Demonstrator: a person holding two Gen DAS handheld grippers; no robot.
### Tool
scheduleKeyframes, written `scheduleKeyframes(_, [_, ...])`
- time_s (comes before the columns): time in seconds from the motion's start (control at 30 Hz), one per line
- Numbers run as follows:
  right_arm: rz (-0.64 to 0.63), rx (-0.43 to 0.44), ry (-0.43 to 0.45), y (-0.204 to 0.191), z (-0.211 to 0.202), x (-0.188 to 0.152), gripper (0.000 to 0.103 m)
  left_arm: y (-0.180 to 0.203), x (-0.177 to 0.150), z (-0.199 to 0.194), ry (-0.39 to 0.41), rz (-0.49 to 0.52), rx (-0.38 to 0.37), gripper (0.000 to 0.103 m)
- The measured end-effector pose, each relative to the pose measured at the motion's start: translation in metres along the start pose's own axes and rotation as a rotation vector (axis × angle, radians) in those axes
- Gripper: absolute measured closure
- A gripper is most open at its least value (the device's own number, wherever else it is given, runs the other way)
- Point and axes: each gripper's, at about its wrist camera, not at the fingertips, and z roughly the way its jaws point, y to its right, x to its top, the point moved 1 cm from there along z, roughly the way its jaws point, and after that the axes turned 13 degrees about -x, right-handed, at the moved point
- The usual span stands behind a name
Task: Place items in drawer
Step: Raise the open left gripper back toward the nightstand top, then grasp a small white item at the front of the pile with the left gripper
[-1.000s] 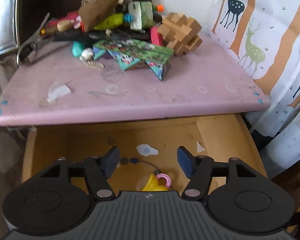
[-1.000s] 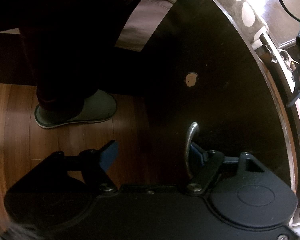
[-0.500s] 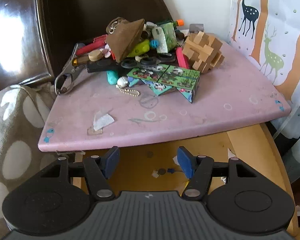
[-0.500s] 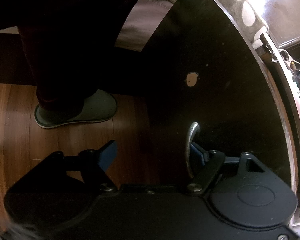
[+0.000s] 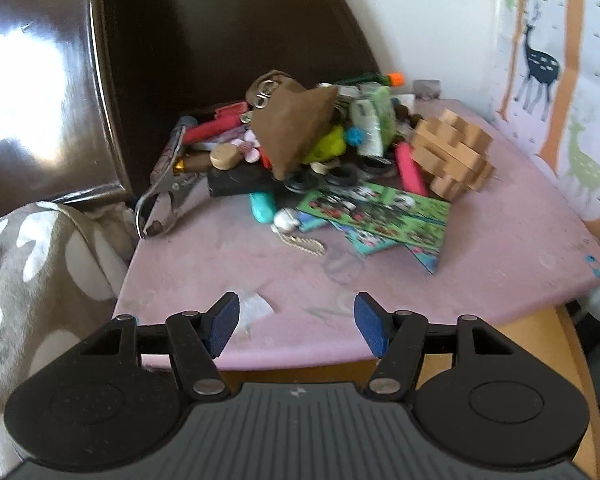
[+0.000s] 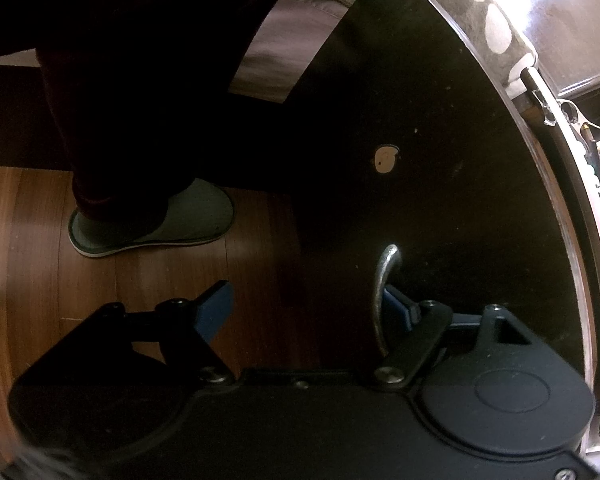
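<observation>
Left gripper [image 5: 296,322] gaped empty before the toy pile [image 5: 324,148] | right gripper [image 6: 312,308] spread, one finger behind the drawer handle [image 6: 382,288] | bare pink tabletop [image 5: 500,264] at the front edge.

Left claw [image 5: 296,322] spread wide, empty; right claw [image 6: 306,306] spread wide.

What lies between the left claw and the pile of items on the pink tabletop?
In the left wrist view: bare pink tabletop, except a white scrap near the left claw, short of the pile.
</observation>
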Motion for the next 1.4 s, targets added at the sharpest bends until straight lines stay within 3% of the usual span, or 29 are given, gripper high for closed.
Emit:
scheduleKeyframes(0.33, [-0.004,0.000,0.005,-0.001,0.001,-0.001,0.022,-0.028,0.005,0.043,0.088,-0.013,0.041,0.042])
scheduleKeyframes(0.47, [-0.005,-0.001,0.008,-0.002,0.000,-0.001,0.022,-0.034,0.011,0.052,0.110,-0.019,0.019,0.046])
scheduleKeyframes(0.67, [-0.005,-0.001,0.009,-0.003,0.000,-0.001,0.021,-0.042,0.021,0.067,0.111,-0.012,-0.018,0.069])
scheduleKeyframes(0.8, [-0.003,-0.002,0.007,-0.003,0.000,0.000,0.020,-0.043,0.025,0.070,0.097,-0.040,-0.094,0.096])
scheduleKeyframes(0.87, [-0.003,-0.002,0.006,-0.003,0.000,0.000,0.020,-0.040,0.025,0.069,0.091,-0.035,-0.095,0.101])
scheduleKeyframes(1.07, [-0.001,-0.003,0.002,-0.004,0.000,0.001,0.020,-0.039,0.016,0.048,0.107,-0.076,-0.114,0.102])
scheduleKeyframes(1.4, [0.002,-0.004,-0.004,-0.005,0.001,0.002,0.020,-0.026,-0.002,-0.021,0.143,-0.126,-0.169,0.102])
